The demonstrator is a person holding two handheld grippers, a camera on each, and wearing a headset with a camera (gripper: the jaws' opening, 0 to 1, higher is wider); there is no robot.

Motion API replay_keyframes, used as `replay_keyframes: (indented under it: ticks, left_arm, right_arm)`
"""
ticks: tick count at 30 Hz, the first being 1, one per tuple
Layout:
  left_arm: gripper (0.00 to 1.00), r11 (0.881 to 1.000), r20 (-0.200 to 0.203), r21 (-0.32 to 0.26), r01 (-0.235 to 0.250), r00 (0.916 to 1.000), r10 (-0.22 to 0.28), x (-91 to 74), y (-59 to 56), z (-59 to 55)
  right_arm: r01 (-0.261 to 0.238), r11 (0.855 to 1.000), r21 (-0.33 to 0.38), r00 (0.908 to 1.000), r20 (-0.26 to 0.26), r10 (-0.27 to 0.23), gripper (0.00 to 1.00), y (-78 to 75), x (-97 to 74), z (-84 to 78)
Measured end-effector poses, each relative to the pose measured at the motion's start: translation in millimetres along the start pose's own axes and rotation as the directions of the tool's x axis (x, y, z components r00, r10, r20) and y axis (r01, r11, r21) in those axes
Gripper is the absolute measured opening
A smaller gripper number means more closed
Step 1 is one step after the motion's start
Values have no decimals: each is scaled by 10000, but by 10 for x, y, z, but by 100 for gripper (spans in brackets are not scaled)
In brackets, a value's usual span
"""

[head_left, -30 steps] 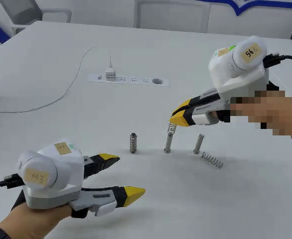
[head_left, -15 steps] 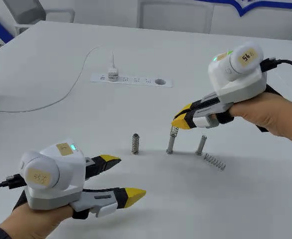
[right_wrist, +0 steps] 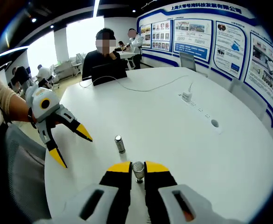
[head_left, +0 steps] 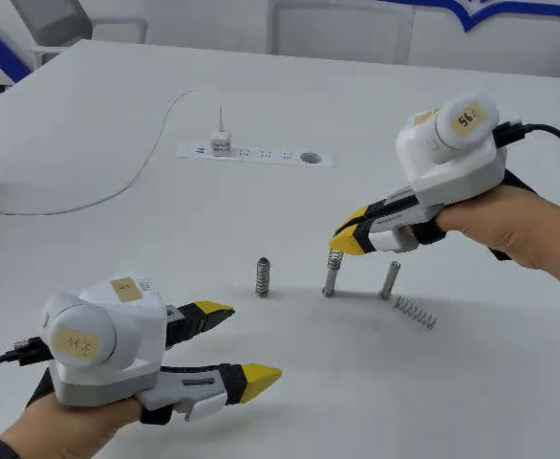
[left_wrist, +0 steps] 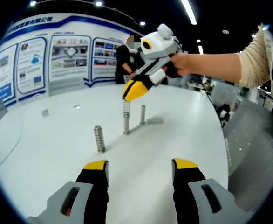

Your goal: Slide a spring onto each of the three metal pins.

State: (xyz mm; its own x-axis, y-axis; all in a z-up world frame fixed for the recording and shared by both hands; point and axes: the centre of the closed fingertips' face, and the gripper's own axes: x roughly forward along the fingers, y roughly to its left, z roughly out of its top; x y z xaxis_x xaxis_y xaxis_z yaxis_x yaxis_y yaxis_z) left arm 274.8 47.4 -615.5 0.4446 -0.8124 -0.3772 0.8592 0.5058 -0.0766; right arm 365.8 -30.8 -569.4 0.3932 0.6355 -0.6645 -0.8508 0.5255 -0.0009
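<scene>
Yellow-tipped and drawn close together, the jaws of my right gripper [head_left: 345,239] pinch the top of the held spring [head_left: 334,259]. This spring sits over the upper end of the middle pin [head_left: 329,282], and the pin's lower shaft shows bare beneath it. In the right gripper view the coil's round top lies squeezed between my two tips.

The left pin [head_left: 263,261] stands upright with the fitted spring [head_left: 262,280] around its length. The right pin [head_left: 390,279] stands bare. The loose spring [head_left: 415,312] lies flat on the white table [head_left: 118,239] just beside its base.

My left gripper [head_left: 248,341] is held low over the table, nearer me and well apart from the pins. Its jaws are spread wide with nothing between them.

Farther back a power strip [head_left: 256,153] lies on the table, with a plug [head_left: 221,143] in it and a thin cable [head_left: 142,167] curving away.
</scene>
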Motion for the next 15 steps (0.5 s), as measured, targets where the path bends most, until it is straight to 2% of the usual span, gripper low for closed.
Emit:
replay_keyframes:
  ticks: [15]
  left_arm:
    - [55, 10000, -15, -18, -39, 10000, 39, 0, 8, -8]
  right_arm:
    - [61, 9988, 479, 9999, -125, -55, 11, -13, 141, -158]
